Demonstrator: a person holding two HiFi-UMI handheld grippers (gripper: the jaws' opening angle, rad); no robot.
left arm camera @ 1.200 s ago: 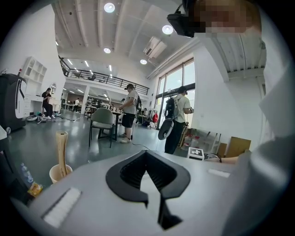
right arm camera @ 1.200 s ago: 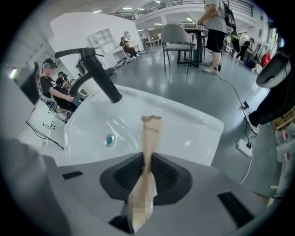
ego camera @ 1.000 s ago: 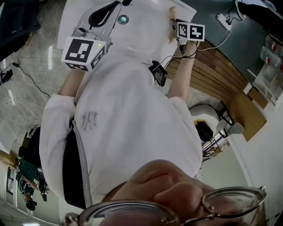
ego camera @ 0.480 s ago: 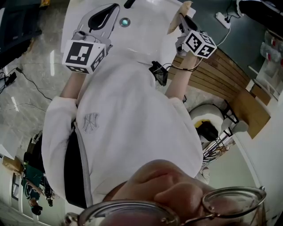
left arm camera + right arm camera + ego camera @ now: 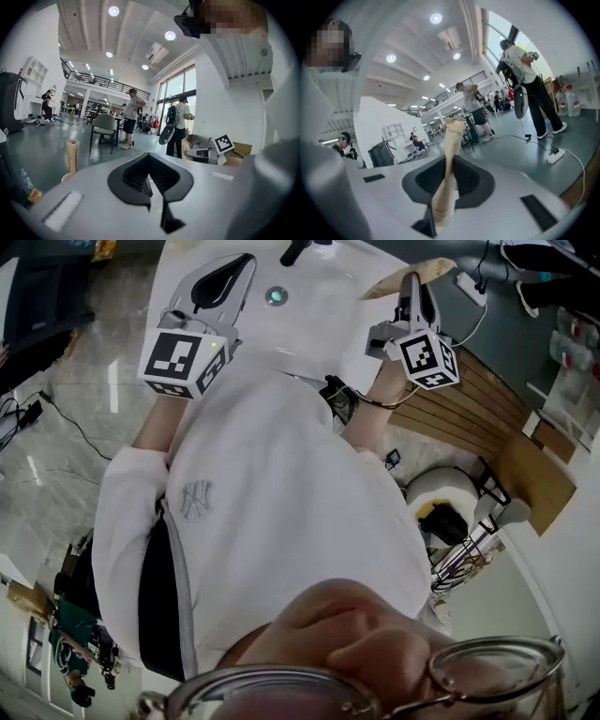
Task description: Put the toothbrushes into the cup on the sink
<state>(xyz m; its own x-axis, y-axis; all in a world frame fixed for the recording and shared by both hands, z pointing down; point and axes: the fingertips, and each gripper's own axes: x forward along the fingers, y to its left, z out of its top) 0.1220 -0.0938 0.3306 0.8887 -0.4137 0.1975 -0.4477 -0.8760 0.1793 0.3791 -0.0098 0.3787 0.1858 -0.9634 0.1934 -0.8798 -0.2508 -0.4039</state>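
- One white sink point(image 5: 323, 310) fills the top of the head view, its round drain point(image 5: 276, 296) at upper centre.
- One person in a white shirt point(image 5: 272, 512) takes up the middle of the head view, holding two grippers, each with one marker cube.
- Left gripper point(image 5: 246, 259) sits at the upper left of the head view, over the basin. In the left gripper view its fingers point(image 5: 140, 180) are closed together with nothing between them.
- Right gripper point(image 5: 412, 285) sits at the upper right, just past the sink's right edge. In the right gripper view its fingers point(image 5: 471, 180) are clamped on the toothbrush.
- One toothbrush point(image 5: 453, 133), in a beige paper wrapper, is the only one I can spot. It stands up out of the right gripper through the centre of the right gripper view. In the head view it point(image 5: 433, 268) slants toward the upper right, above the sink's right corner.
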